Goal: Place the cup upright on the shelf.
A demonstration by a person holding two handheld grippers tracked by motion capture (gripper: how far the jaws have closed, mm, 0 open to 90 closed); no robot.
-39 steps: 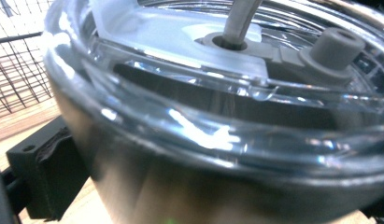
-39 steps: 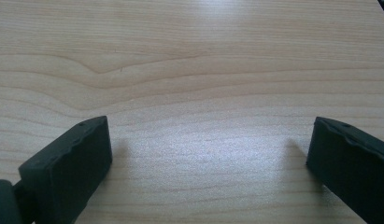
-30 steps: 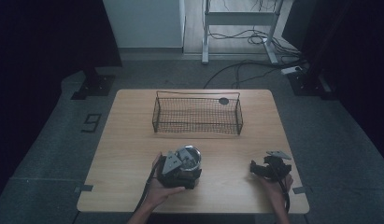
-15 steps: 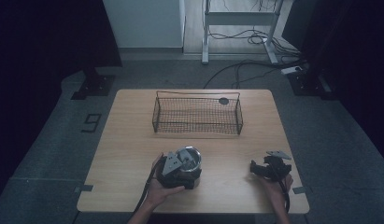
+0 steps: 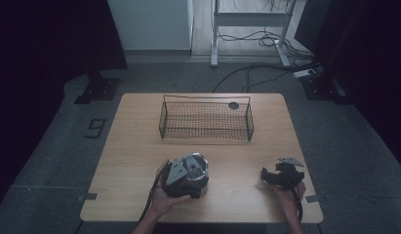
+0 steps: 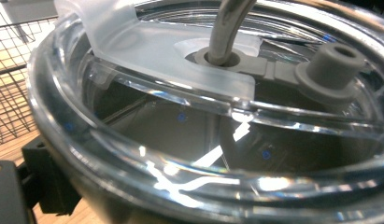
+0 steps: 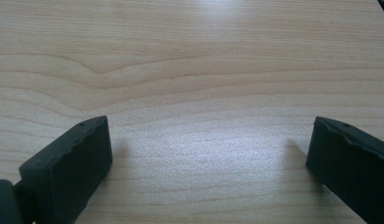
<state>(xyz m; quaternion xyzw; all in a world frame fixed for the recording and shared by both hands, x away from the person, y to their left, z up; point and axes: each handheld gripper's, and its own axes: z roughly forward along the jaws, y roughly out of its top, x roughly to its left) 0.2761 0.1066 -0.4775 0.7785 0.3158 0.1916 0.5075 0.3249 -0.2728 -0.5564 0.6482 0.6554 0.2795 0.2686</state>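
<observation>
The left gripper [image 5: 190,176] sits near the front edge of the table [image 5: 139,146], well in front of the wire basket [image 5: 206,120], with a round metal cup [image 5: 197,166] at its jaws. In the left gripper view the cup's clear lid [image 6: 147,126] looms very close, a curved metal straw [image 6: 227,28] passing through a grey silicone seal [image 6: 273,70] with its plug off to one side. The closeness suggests the gripper is brought in around the cup to take it, probably for the basket behind it. One black jaw shows at the lower left of that view beside the cup's wall; the other is hidden behind the cup, so I cannot tell whether the jaws pinch it or merely flank it.

The right gripper [image 5: 281,175] rests on the table to the right of the cup, well apart from it, apparently idle. Its jaws are spread wide over bare wood, holding nothing.

A small dark disc [image 5: 233,105] lies at the basket's far right corner; whether it is inside or behind the basket is hard to make out.
</observation>
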